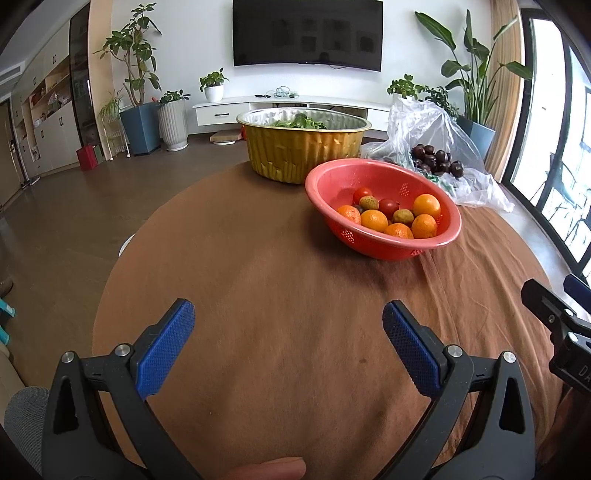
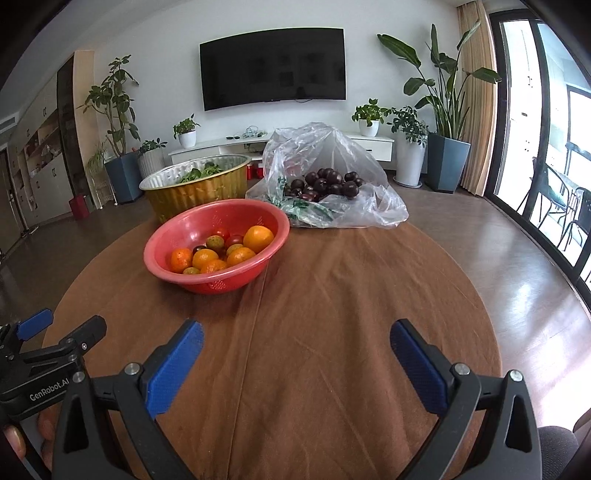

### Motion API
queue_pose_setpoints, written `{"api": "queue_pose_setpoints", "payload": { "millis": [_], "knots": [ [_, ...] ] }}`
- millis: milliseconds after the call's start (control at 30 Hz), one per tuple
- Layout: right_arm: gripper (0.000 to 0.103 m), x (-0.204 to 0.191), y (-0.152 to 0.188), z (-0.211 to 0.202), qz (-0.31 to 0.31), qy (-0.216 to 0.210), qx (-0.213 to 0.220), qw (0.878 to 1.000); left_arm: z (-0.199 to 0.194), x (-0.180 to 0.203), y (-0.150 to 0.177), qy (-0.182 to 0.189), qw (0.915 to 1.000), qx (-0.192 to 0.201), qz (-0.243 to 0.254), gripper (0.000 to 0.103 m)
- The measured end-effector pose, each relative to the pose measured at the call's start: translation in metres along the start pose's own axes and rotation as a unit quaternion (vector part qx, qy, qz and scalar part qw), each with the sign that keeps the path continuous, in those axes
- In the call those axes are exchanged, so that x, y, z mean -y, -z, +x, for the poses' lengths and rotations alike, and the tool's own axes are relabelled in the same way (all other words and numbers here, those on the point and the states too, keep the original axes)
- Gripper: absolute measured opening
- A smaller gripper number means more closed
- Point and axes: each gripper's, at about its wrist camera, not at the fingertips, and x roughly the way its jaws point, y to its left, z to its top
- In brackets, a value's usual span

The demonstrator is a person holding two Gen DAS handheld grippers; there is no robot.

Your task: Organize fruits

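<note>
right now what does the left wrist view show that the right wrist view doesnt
Only the left wrist view shows the left gripper head-on, jaws wide, and a thumb tip at the bottom edge. Only the right wrist view shows the right gripper head-on, also open, plus the balcony chairs outside. Both show the red colander of fruit, the gold foil pan, the plastic bag of dark fruit, and the TV.

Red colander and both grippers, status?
Left gripper open, empty. Right gripper open, empty. Red colander holds mixed fruit, untouched; bag of dark fruit behind. Cloth between bare.
</note>
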Motion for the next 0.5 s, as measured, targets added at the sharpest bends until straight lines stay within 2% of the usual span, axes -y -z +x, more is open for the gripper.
{"api": "queue_pose_setpoints", "payload": {
  "millis": [500],
  "knots": [
    [0.103, 0.0007, 0.0037, 0.0013, 0.001, 0.001, -0.012, 1.000, 0.0080, 0.0048, 0.0028, 0.000, 0.9999, -0.008, 0.012, 0.103]
  ]
}}
